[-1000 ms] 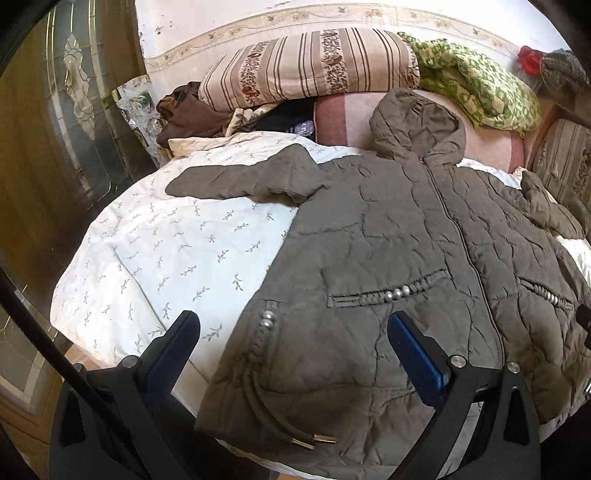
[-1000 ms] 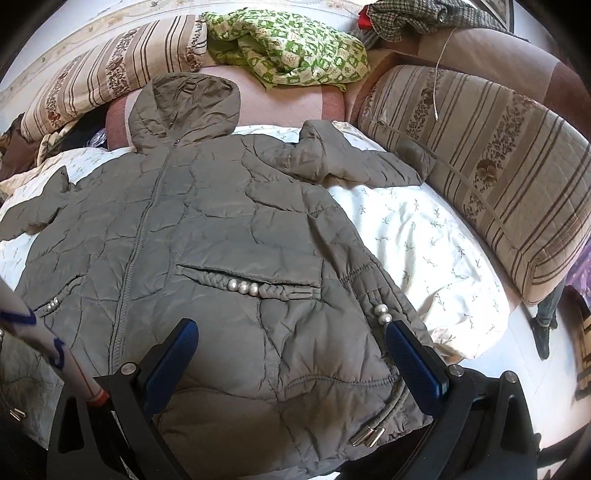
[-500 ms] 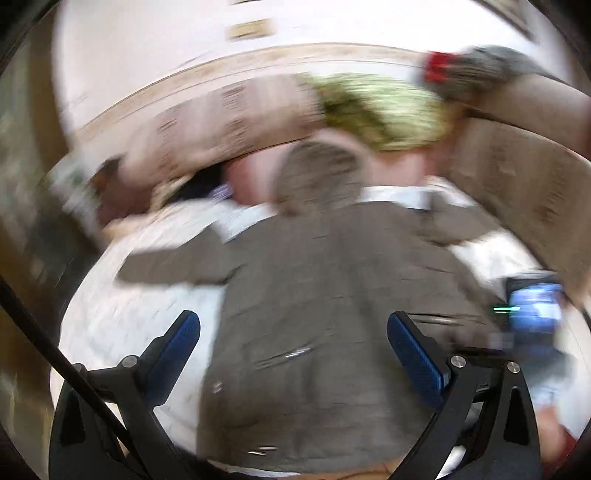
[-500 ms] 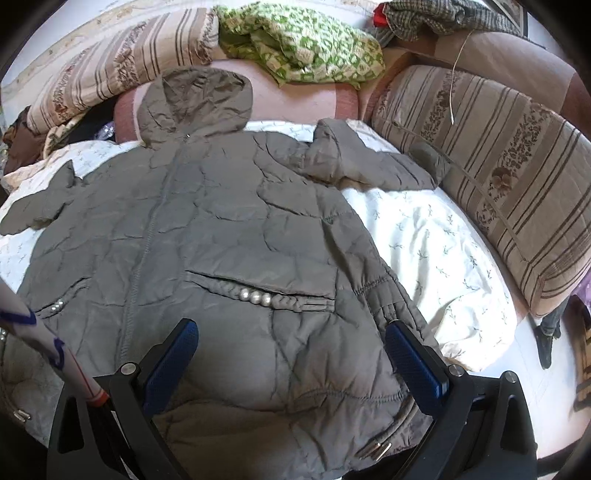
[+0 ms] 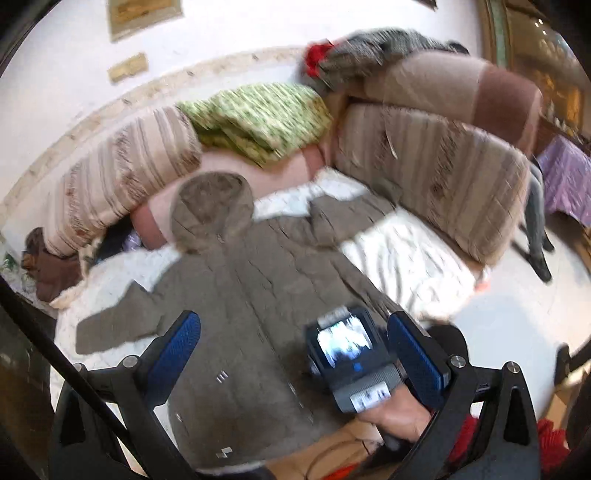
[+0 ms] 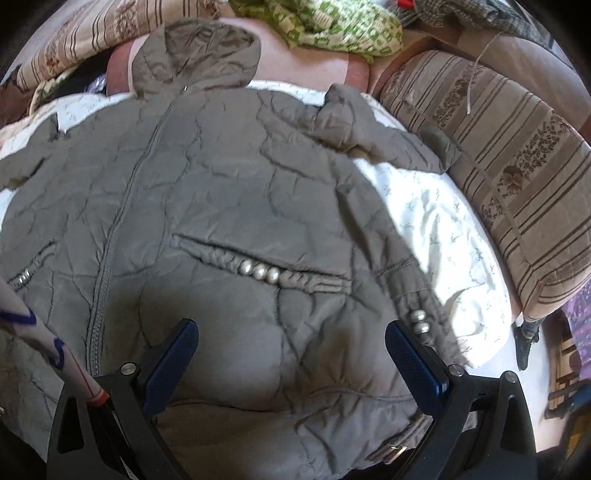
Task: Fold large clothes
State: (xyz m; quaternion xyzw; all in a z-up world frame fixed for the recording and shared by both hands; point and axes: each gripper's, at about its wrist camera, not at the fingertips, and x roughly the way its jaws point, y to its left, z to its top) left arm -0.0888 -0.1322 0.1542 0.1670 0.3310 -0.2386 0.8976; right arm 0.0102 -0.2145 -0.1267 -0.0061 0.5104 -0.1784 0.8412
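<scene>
My left gripper [image 5: 293, 354] has swung up and back, jaws wide with nothing between them, so the whole jacket [image 5: 251, 295] now fills the lower centre, spread on the bed [image 5: 413, 258]. My right gripper [image 6: 291, 363], also spread empty, has dropped closer over the jacket's hem.

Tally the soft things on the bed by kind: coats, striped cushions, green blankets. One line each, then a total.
Coats: 1, the coat spread flat on the sheet
Striped cushions: 2, a back cushion and a side cushion
Green blankets: 1, a blanket behind the hood
Total: 4
</scene>
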